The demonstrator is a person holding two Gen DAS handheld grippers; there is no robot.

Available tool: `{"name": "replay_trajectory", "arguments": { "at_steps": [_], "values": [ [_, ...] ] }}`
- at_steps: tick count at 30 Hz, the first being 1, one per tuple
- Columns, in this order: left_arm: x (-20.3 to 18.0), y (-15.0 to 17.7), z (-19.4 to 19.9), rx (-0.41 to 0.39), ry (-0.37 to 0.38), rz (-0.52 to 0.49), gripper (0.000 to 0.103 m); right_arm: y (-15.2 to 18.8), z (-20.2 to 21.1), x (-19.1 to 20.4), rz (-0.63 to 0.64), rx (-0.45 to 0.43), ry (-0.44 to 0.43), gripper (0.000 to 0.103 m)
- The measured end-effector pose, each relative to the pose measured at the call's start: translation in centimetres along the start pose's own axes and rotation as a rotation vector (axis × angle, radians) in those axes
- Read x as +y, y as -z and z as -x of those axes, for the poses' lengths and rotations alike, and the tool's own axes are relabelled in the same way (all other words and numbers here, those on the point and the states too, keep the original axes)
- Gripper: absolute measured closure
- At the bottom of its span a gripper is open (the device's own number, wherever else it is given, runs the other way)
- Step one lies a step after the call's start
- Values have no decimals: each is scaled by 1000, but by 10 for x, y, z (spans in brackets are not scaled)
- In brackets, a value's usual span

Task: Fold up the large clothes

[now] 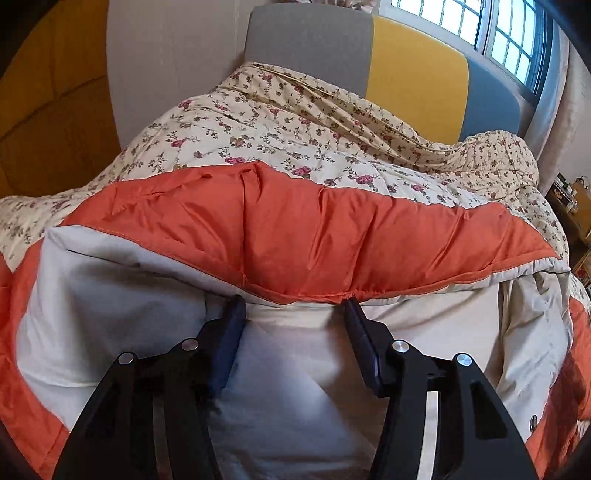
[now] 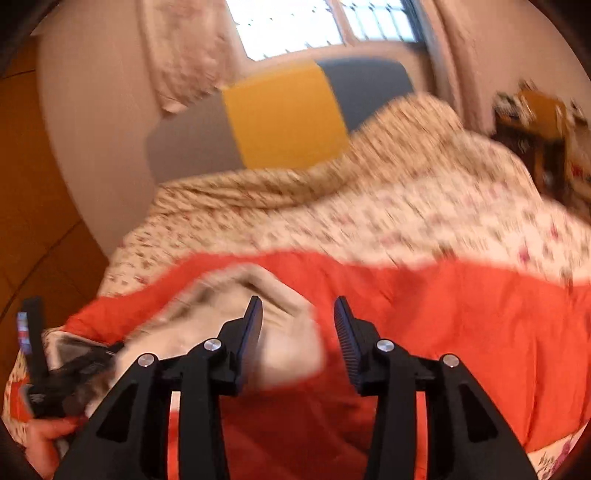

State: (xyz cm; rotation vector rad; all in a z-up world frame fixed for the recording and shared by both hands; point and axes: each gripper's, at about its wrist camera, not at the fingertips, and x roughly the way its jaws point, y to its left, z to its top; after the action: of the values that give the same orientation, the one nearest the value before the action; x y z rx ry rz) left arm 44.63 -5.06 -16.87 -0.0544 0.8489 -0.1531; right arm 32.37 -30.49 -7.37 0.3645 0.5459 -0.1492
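While I lean over the bed, here is how things lie.
Jacket: my orange jacket (image 1: 332, 236) with pale lining (image 1: 288, 369) is spread on the flowered quilt (image 1: 258, 125), filling the lower half of both views.
Left gripper: my left gripper (image 1: 293, 306) points down onto the lining at lower centre; its jaws stand apart, tips at the orange hem, nothing pinched that I can see.
Right gripper: my right gripper (image 2: 298, 306) hangs over the orange cloth, jaws spread; a blurred fold of lining lies beyond the left finger, not clamped.
Lower left of right view: my other hand (image 2: 44, 439) on its tool.
Background: a grey, yellow and blue headboard (image 1: 417, 74) under the window (image 1: 509, 33).
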Motion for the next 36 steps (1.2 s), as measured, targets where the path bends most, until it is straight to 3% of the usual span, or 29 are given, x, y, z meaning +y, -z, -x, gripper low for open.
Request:
{"name": "replay_trajectory", "arguments": {
  "at_steps": [3, 7, 13, 17, 19, 21, 22, 23, 26, 28, 29, 30, 34, 36],
  "values": [
    [1, 1, 0, -1, 3, 2, 47, -25, -18, 51, 124, -9, -72, 63],
    [2, 1, -1, -4, 13, 10, 47, -39, -72, 90, 175, 79, -61, 66],
    [4, 1, -1, -5, 24, 19, 47, 1, -122, 79, 188, 249, 9, 69],
    [-3, -1, 8, -15, 3, -8, 47, 15, -121, 74, 193, 240, 6, 69],
    [-5, -4, 28, -77, 24, 12, 47, 15, -122, 76, 200, 242, 11, 69],
    [-4, -11, 47, -157, 44, 51, 36, 16, -122, 78, 208, 244, 16, 69],
    [-6, -21, 56, -201, 57, 74, 26, 17, -121, 79, 214, 243, 18, 69],
    [-8, -29, 56, -213, 63, 78, 24, 18, -121, 79, 219, 241, 20, 69],
    [-22, -58, 33, -195, -14, 8, 24, 20, -118, 82, 227, 235, 23, 69],
    [-25, -63, 3, -107, -91, -44, 24, 20, -117, 81, 225, 231, 20, 69],
    [-21, -57, -16, -38, -84, -53, 24, 20, -117, 80, 222, 228, 15, 69],
    [-19, -47, -25, -22, -65, -71, 24, 20, -116, 81, 221, 225, 13, 69],
    [-9, -27, -12, -75, -16, -47, 24, 20, -112, 83, 227, 218, 23, 68],
    [-9, -25, -11, -73, -1, -38, 24, 11, -96, 85, 223, 164, -12, 66]
  ]
}}
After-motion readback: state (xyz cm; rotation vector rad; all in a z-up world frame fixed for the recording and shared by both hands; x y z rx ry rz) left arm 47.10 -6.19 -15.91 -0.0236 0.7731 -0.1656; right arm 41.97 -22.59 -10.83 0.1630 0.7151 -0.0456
